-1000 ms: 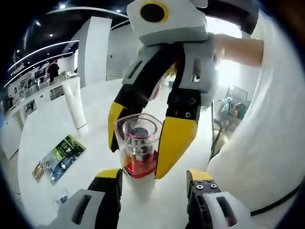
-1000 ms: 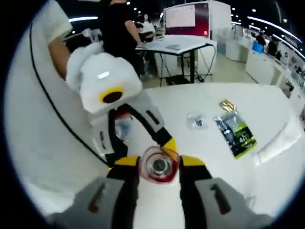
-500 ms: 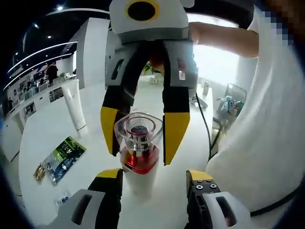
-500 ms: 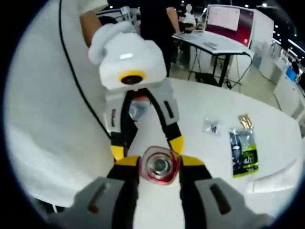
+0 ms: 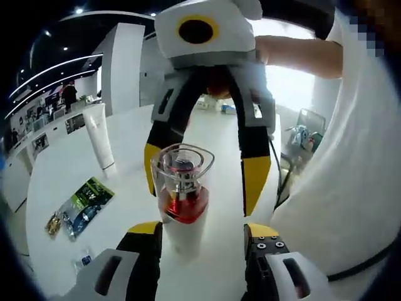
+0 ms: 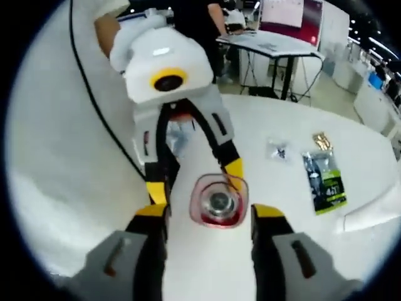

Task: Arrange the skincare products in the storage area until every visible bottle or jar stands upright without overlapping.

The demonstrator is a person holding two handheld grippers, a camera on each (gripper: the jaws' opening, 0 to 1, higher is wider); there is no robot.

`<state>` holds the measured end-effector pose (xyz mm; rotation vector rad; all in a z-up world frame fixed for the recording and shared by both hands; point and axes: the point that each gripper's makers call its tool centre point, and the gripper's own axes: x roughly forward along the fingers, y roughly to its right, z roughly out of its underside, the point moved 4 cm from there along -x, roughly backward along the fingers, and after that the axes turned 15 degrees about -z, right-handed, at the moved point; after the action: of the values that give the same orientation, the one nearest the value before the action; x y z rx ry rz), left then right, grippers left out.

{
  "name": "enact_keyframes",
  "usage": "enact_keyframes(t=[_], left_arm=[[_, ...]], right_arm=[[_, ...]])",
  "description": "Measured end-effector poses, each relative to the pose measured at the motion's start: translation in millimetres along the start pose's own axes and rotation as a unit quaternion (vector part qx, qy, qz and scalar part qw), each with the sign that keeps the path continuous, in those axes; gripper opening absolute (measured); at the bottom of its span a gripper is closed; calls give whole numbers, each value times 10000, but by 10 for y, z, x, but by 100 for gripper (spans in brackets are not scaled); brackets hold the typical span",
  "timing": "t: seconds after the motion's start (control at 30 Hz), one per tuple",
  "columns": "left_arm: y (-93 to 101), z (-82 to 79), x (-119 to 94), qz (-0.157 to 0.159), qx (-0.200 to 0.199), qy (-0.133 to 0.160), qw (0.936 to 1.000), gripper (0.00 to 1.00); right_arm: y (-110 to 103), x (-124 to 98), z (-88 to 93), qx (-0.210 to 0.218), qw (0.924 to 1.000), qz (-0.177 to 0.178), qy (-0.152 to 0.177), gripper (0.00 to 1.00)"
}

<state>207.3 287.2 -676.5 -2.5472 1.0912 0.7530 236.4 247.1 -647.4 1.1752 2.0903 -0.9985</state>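
- Bottle [image 5: 182, 200] with the clear cap and red liquid stands upright on the white bench [image 5: 75, 169], right in the middle between both grippers; from above in the right gripper view it reads as a red ring around a silver pump [image 6: 219, 202].
- Left gripper [image 5: 203, 235] sits low at the bottle's white base, yellow-tipped jaws spread wide on either side, nothing clamped.
- Right gripper [image 5: 203, 182] comes down from the top of the left gripper view, jaws splayed apart; the near jaw's yellow tip is just beside the cap, the other tip stands clear of it.
- In the right gripper view its own jaws [image 6: 210, 216] flank the bottle with gaps on both sides, open and holding nothing.
- White tube [image 5: 99, 135] stands upright farther back on the bench, well apart from the bottle.
- Green sachet [image 5: 81, 205] lies flat on the bench, a small gold packet [image 5: 51, 222] near its end; a small clear packet [image 6: 277, 150] lies just beside them.
- A person in a white top [image 5: 351, 157] fills the side of the left gripper view.
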Motion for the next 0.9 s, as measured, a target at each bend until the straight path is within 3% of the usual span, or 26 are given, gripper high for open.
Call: enact_keyframes(t=[0.27, 0.63, 0.73, 0.9], left_arm=[[-35, 53, -49, -43, -64, -46, 10000, 54], [-59, 253, -125, -188, -242, -215, 9993, 55], [-48, 285, -140, -171, -236, -254, 9993, 55], [-68, 285, -154, -205, -284, -228, 9991, 55]], right_arm=[[-18, -36, 44, 410, 9954, 503, 710, 56], [-33, 49, 88, 555, 9896, 959, 919, 56], [14, 74, 54, 596, 9848, 1150, 1156, 55], [33, 139, 35, 548, 9813, 1154, 1439, 50]])
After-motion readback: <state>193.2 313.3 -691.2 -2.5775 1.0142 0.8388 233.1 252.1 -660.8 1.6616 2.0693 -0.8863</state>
